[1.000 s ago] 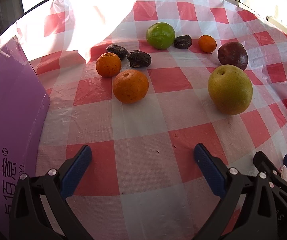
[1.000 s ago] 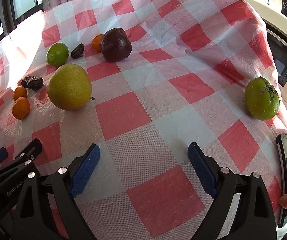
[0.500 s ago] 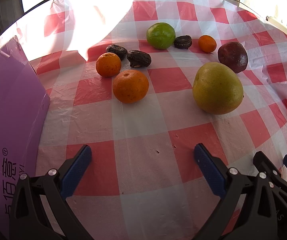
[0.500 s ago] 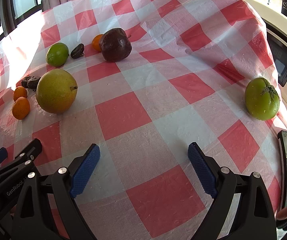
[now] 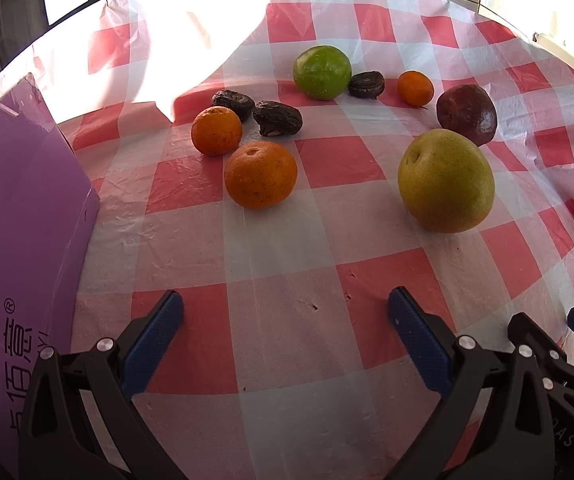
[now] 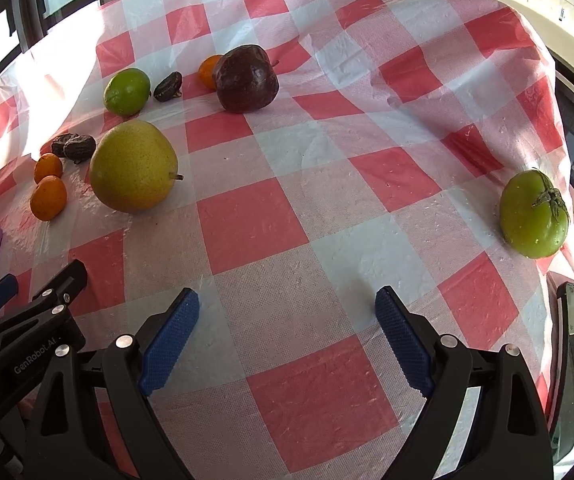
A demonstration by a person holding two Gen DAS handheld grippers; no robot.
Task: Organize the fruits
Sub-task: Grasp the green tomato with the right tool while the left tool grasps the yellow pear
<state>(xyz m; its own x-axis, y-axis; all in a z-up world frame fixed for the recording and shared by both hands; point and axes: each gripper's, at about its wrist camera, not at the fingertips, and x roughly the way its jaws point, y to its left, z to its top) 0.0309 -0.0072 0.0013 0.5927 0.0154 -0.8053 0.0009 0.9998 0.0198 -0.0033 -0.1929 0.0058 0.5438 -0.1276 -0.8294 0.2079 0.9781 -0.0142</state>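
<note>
Your left gripper (image 5: 285, 322) and right gripper (image 6: 287, 318) look the same: chunky black plastic frames with triangular cutouts, silver screw heads at the pivots, and ribbed blue pads (image 6: 169, 338) lining the fingers. One frame has white "GenRobot.AI" lettering on its side.

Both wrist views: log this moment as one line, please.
left claw: open, empty | right claw: open, empty | pear: loose on tablecloth | green tomato: apart, near cloth edge
</note>
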